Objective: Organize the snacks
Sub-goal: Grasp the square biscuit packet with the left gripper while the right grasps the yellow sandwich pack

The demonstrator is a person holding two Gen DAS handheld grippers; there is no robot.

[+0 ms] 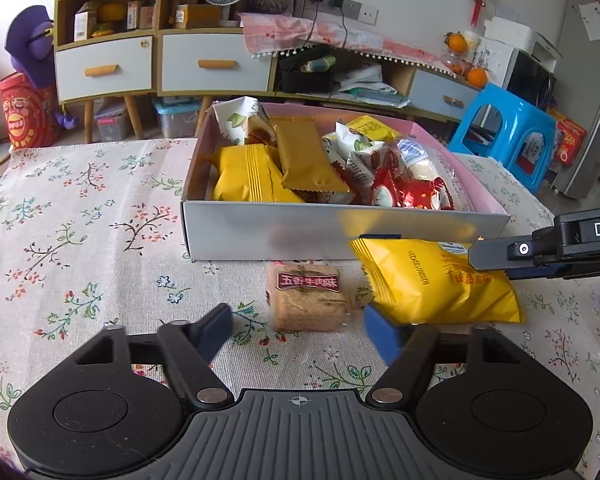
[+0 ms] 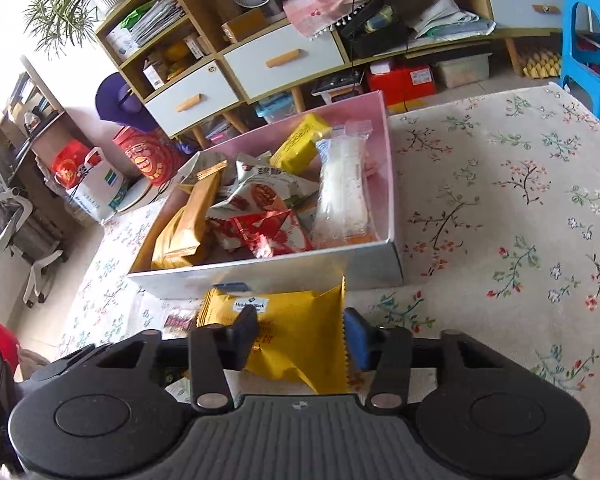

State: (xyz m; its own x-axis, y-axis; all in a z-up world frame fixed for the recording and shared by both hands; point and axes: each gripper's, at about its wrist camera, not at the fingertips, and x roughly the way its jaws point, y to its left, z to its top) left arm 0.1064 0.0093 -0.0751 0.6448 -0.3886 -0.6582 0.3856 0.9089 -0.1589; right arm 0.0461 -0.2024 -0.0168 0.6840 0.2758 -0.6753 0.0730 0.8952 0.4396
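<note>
Our left gripper (image 1: 298, 334) hangs half-open around a brown biscuit packet (image 1: 309, 302) on the floral tablecloth (image 1: 80, 220), pads not touching it, just before the snack box (image 1: 340, 232). From the right wrist, our right gripper (image 2: 302, 340) pinches a yellow snack pouch (image 2: 296, 336) lying against the box's (image 2: 284, 276) near wall.

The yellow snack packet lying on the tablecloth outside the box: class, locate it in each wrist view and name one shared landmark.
Left wrist view: yellow snack packet at right of centre, before the box.
Right wrist view: bottom centre, between the gripper's fingers.
Shared landmark: the snack box.
</note>
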